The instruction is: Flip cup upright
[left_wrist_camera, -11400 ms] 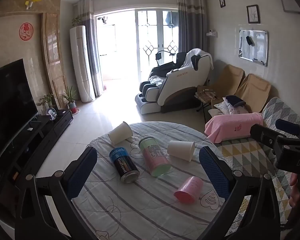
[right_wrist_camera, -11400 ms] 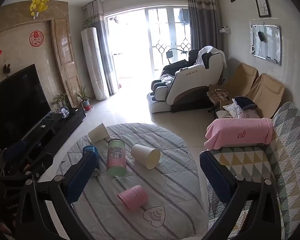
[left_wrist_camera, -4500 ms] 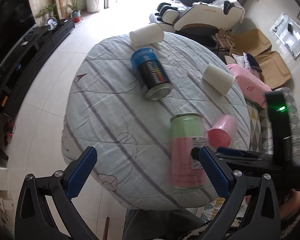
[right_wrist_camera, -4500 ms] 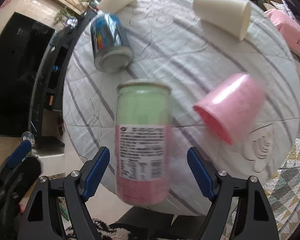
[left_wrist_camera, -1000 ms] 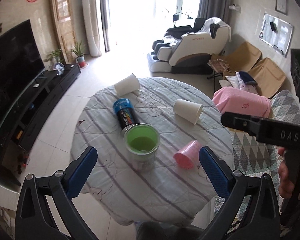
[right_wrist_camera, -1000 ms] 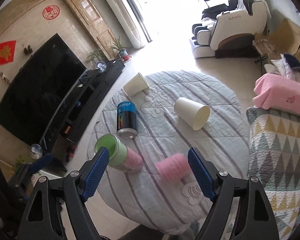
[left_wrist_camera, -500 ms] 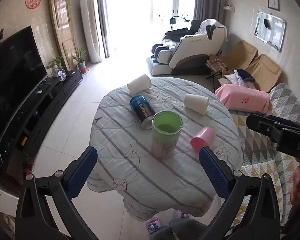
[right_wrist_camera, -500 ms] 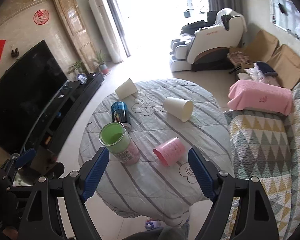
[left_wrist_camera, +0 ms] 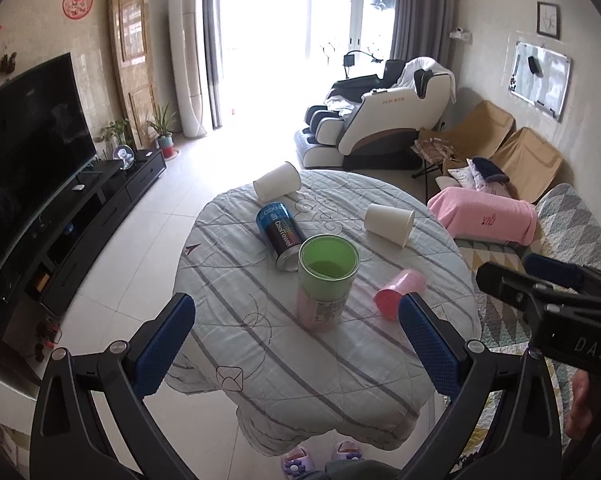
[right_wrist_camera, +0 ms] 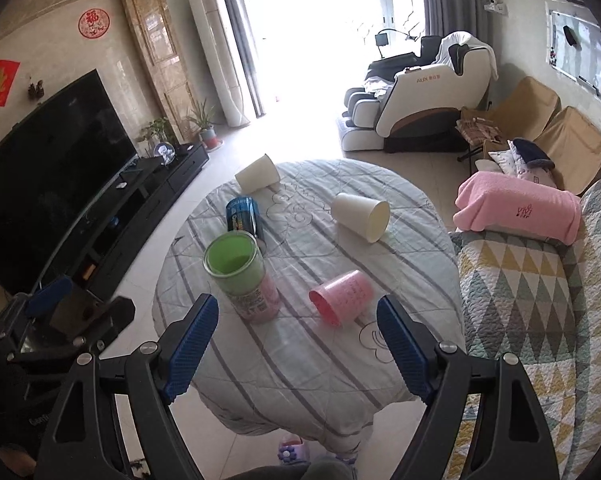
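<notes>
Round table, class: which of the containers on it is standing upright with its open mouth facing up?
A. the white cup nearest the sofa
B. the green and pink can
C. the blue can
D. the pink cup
B: the green and pink can stands on its base on the table with its mouth facing up, while the pink cup, blue can and both white cups lie on their sides.

Living room around a round table point(left_wrist_camera: 260, 352) draped in a striped grey cloth.
Left of the table stands a dark television point(left_wrist_camera: 24, 128) on a low black cabinet point(left_wrist_camera: 112, 188); beyond the table, a white massage chair point(left_wrist_camera: 384, 120) and a tall white air conditioner point(left_wrist_camera: 190, 64); right of it, a pink blanket point(left_wrist_camera: 484, 216) on a quilted sofa point(right_wrist_camera: 532, 292); under its near edge, purple slippers point(left_wrist_camera: 296, 460).
</notes>
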A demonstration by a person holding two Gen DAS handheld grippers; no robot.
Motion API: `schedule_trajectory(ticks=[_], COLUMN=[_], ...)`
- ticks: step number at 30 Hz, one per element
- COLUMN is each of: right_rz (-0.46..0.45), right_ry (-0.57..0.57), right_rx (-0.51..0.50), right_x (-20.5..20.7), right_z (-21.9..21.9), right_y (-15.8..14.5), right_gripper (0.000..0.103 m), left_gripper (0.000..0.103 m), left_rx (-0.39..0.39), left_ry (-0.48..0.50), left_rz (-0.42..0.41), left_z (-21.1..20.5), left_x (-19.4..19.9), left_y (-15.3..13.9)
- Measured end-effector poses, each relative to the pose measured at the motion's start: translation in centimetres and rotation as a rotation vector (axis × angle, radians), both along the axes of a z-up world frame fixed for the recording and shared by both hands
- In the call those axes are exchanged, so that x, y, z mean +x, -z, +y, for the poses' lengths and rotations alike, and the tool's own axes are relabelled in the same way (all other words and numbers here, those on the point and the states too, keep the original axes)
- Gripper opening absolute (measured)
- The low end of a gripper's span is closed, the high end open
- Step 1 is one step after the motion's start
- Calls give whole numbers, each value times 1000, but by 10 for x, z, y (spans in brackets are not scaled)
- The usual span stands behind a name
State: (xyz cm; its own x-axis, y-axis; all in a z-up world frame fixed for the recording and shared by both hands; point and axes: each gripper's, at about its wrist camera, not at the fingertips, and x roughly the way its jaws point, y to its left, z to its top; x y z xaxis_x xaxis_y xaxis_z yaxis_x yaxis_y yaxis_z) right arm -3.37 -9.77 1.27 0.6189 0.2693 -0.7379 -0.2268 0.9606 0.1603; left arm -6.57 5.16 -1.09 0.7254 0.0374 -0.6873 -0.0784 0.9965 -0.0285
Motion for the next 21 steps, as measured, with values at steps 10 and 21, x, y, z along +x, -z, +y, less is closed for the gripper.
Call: schedule_trajectory(ticks=[10, 21], right_rz=[-57, -157], right_ry=[10, 68], right_rx=[-8, 36], right_x=[-3, -17], right_z=[2, -7], right_y=[-12, -29], right_gripper=[83, 86], left_gripper=[103, 103], left_rx=[-8, 23], left_ry=[-33, 32], left_rz=[-51, -209], left_z=[5, -2], left_x=[-2, -18], left_y=[-10, -36])
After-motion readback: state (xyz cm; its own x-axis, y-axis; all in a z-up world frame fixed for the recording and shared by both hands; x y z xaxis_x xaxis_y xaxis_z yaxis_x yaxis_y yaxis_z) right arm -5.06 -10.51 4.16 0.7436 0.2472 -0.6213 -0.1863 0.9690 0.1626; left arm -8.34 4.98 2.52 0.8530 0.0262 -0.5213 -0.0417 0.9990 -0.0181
